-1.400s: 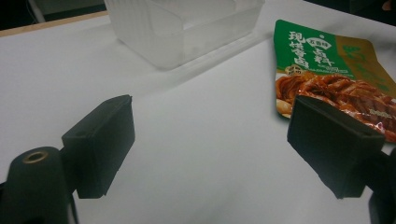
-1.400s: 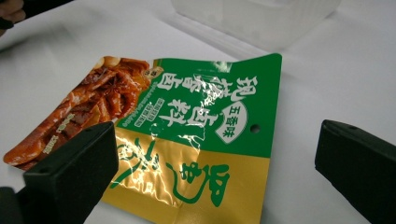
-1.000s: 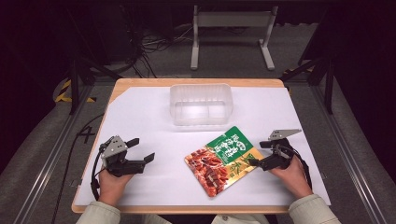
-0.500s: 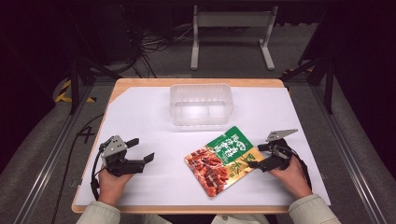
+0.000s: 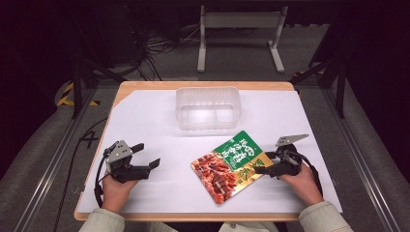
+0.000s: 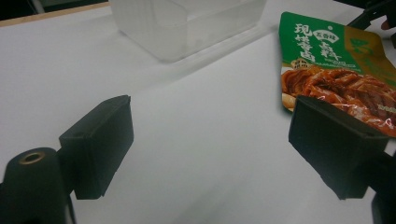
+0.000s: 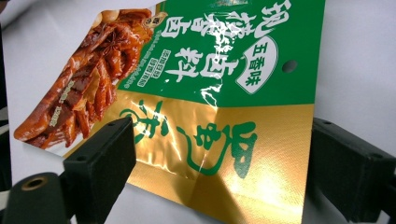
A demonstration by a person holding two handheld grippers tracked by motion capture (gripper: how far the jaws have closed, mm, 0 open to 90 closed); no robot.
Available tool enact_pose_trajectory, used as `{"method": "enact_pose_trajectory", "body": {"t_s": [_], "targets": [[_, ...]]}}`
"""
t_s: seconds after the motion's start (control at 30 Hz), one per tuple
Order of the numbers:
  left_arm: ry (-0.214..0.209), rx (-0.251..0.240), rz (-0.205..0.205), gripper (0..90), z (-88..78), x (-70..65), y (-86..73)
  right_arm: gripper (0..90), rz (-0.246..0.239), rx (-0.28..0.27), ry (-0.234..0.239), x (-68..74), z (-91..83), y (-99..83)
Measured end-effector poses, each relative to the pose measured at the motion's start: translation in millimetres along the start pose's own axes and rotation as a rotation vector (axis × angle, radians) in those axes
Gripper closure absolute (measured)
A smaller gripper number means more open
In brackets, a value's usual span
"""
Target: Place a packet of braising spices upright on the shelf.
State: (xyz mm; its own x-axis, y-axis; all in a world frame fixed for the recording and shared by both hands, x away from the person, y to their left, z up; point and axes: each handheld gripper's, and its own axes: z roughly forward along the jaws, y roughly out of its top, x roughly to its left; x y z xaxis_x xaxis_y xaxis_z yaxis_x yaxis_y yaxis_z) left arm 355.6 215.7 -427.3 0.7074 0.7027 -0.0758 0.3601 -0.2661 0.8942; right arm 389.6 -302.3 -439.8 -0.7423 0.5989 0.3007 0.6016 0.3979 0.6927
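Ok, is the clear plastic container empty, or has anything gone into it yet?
Empty. The clear plastic container shows only its bare bottom through the walls, and the food pouch lies flat on the white table cover outside it.

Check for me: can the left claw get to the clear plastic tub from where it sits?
Probably yes. The left claw stands open over bare white paper, and nothing lies between it and the clear tub; the snack pouch sits off to its side.

Pale khaki sleeves point(image 5: 325, 218) cover both forearms. Each hand carries a black claw, the left claw point(image 5: 144, 156) and right claw point(image 5: 264, 162) alike: 2 blocky matte jaws, a grey 3-cornered plate point(image 5: 291, 139) on top, a black cable point(image 5: 99, 180) looping behind.
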Motion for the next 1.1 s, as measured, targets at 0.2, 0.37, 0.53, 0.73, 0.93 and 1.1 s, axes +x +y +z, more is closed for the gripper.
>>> {"method": "enact_pose_trajectory", "body": {"t_s": [0.2,0.37,0.53,0.73,0.93,1.1], "targets": [[0.006,0.009,0.005,15.0,0.6,-0.7,-0.1,33.3,-0.006,0.009,0.021,5.0,-3.5,1.3],[0.006,0.011,0.008,15.0,1.3,-1.1,0.0,38.8,-0.038,0.011,0.016,14.0,-4.3,4.7],[0.007,0.012,0.009,15.1,1.1,-1.3,0.1,39.6,-0.045,0.062,-0.004,18.6,5.7,3.7],[0.007,0.014,0.013,15.1,1.7,-1.4,0.2,31.4,-0.141,0.05,0.003,24.7,11.3,-1.1],[0.004,0.015,0.015,15.1,3.0,-1.9,0.6,49.9,-0.215,0.02,-0.13,34.6,11.9,-7.8],[0.002,0.013,0.006,15.1,2.9,-1.5,0.1,63.9,-0.207,0.013,-0.173,33.6,10.7,-7.4]]}}
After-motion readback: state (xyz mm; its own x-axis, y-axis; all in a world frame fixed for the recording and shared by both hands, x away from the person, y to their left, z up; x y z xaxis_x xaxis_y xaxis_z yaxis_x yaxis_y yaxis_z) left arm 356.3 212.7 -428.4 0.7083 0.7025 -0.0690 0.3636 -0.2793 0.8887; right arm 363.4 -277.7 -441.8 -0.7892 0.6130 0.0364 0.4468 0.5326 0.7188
